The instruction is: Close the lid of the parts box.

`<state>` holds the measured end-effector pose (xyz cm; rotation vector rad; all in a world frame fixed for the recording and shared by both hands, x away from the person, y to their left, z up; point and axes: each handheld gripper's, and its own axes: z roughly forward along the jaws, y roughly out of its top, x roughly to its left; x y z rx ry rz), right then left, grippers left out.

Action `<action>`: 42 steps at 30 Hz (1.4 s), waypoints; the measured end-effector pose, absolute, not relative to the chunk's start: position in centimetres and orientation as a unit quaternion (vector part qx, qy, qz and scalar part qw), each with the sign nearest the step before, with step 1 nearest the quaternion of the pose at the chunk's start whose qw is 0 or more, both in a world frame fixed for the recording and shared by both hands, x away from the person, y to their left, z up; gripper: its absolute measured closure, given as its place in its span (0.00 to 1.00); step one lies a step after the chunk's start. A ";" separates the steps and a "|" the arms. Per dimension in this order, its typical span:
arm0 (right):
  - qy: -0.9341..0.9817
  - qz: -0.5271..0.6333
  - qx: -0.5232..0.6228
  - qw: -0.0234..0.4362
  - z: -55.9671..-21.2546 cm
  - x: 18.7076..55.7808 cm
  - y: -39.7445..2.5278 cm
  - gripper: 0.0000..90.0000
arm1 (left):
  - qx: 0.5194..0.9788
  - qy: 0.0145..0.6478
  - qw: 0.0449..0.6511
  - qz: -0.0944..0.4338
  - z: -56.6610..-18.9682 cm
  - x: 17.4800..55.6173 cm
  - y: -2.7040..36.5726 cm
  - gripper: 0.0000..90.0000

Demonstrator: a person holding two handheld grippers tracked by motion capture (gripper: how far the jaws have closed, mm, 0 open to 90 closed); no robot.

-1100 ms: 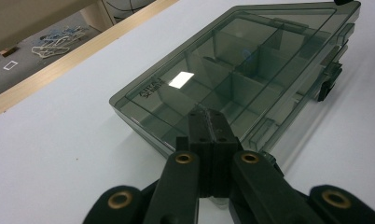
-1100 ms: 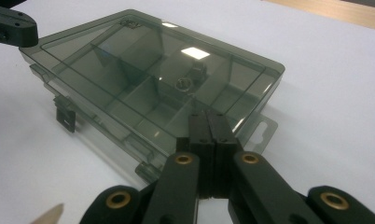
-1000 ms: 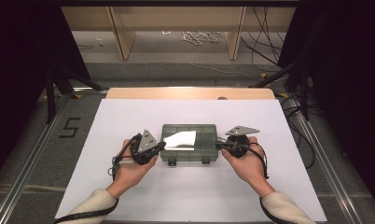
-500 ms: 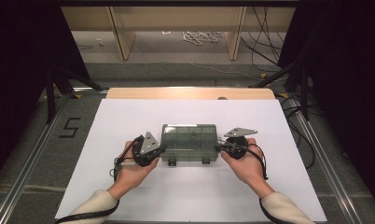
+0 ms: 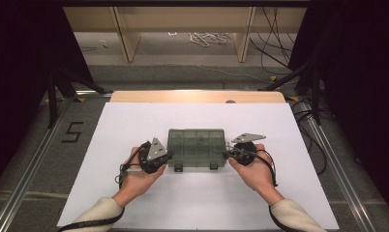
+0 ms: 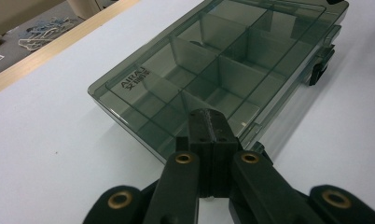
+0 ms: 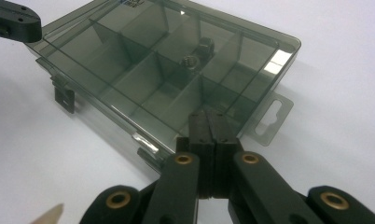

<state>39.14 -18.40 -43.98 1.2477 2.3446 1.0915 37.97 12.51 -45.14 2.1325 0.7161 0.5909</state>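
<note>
Smoky plastic box (image 5: 196, 147), lid closed, sits centre frame on the white desk (image 5: 134, 121). Left claw (image 5: 164, 155) at its left end, jaws pressed together. Right claw (image 5: 227, 153) at its right end, jaws likewise together, gripping nothing

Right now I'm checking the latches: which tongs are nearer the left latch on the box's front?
Left. The left tongs sit beside the left latch; the right tongs are at the box's far end.
</note>
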 end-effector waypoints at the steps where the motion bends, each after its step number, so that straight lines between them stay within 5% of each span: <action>1: 0.813 0.377 0.422 0.141 -44.1 39.2 -18.5 1.00 | 0.842 0.285 0.395 0.231 -45.1 37.9 12.5 1.00; 42: 0.815 0.373 0.424 0.131 -44.7 38.9 -18.3 1.00 | 0.844 0.284 0.398 0.223 -46.0 37.7 12.2 1.00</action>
